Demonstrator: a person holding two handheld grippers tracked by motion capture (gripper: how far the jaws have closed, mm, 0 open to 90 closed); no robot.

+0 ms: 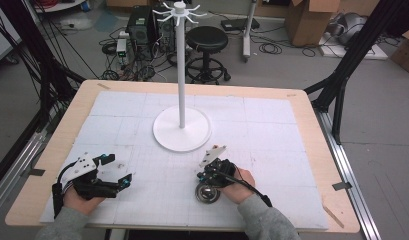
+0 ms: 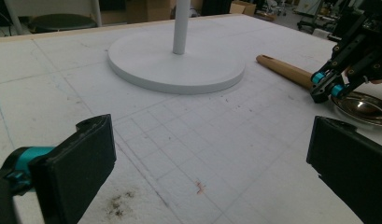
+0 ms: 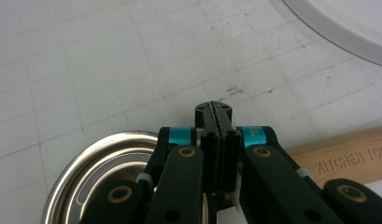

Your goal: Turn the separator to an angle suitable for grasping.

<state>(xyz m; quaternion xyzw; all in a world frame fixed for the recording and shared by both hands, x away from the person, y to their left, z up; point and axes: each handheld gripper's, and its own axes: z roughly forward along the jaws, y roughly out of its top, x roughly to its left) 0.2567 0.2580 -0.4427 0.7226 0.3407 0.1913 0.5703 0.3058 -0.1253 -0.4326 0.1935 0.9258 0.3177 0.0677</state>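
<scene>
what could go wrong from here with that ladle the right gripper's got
1. The right gripper pinches the ladle near its metal bowl, so the long wooden handle may droop or swing when lifted.
2. The white stand sits close behind; a swinging handle could knock its base or thin pole.
3. The left gripper is open and off to the side, too far to steady a slip.

a lab: cardboard boxes (image 1: 306,20), floor cables (image 1: 272,48), black rig frame (image 1: 349,55).

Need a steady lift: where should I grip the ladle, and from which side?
Probably the wooden handle, close to the steel bowl, coming down from above. The ladle lies flat, so its straight handle offers two parallel sides, while the bowl is rounded and slick.
</scene>
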